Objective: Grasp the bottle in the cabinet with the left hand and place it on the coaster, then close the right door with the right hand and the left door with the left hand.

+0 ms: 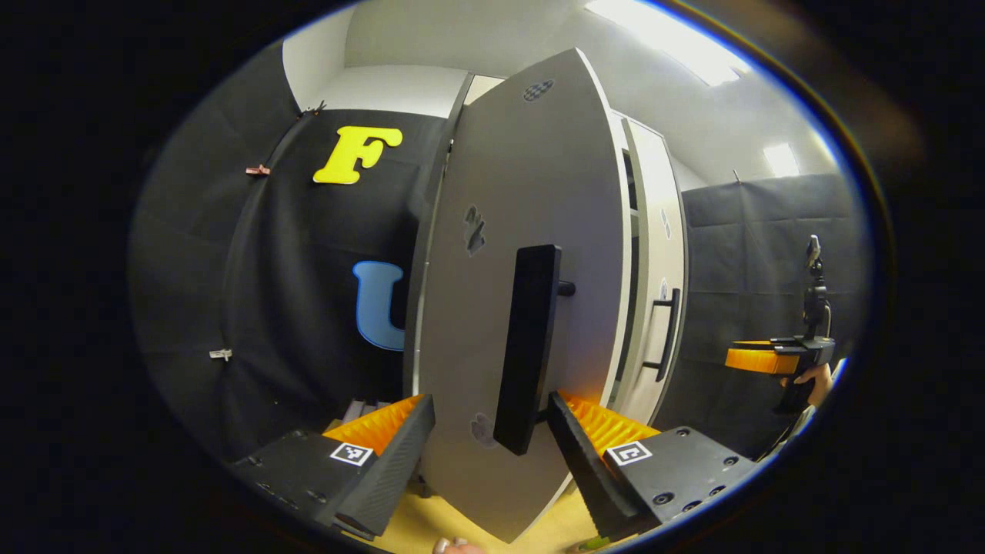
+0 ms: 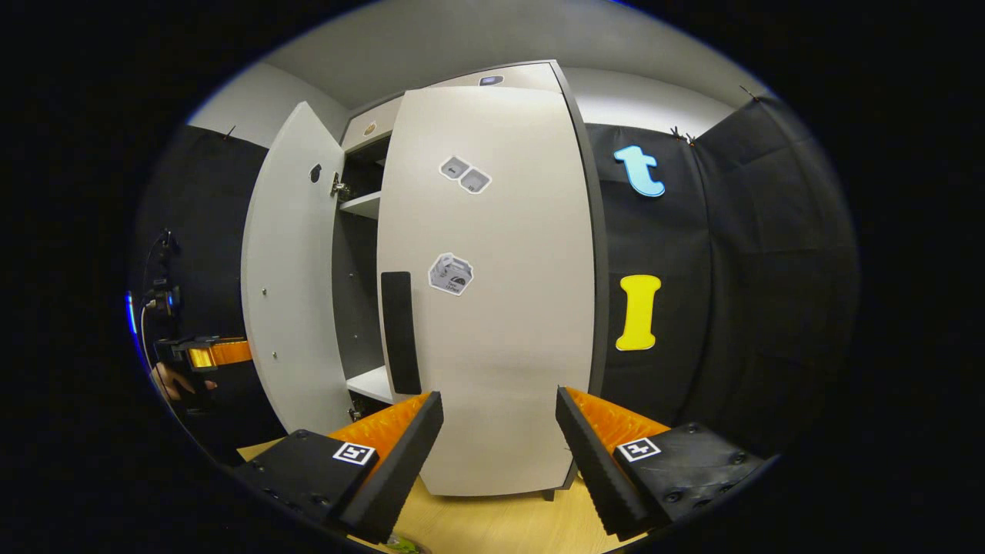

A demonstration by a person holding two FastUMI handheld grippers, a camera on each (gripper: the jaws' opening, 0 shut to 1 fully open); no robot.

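Item: left door (image 1: 531,231), cabinet (image 2: 565,231), light grey panel. Stood partly open, filling the centre of the left gripper view and the left-centre of the right gripper view.

Fitting: long dark bar handle (image 1: 528,346), upright, mounted on a short peg, lying in the lower centre of the left gripper view.

Left gripper (image 1: 492,450): jaws spread wide, one finger to each side of the handle's lower end, neither pressing on it as far as could be told.

Right door (image 2: 492,308): appeared shut or nearly so, its own handle (image 2: 400,331) at centre frame.

Right gripper (image 2: 499,454): jaws apart, empty, held just before that door.

Handling, as judged: rigid board on hinges, light to swing, smooth-faced. The bar handle was the surest hold; a flat push on the panel near its free edge would likely serve as well. Risk of slamming if pushed hard.

Bottle and coaster: whereabouts could not be told.
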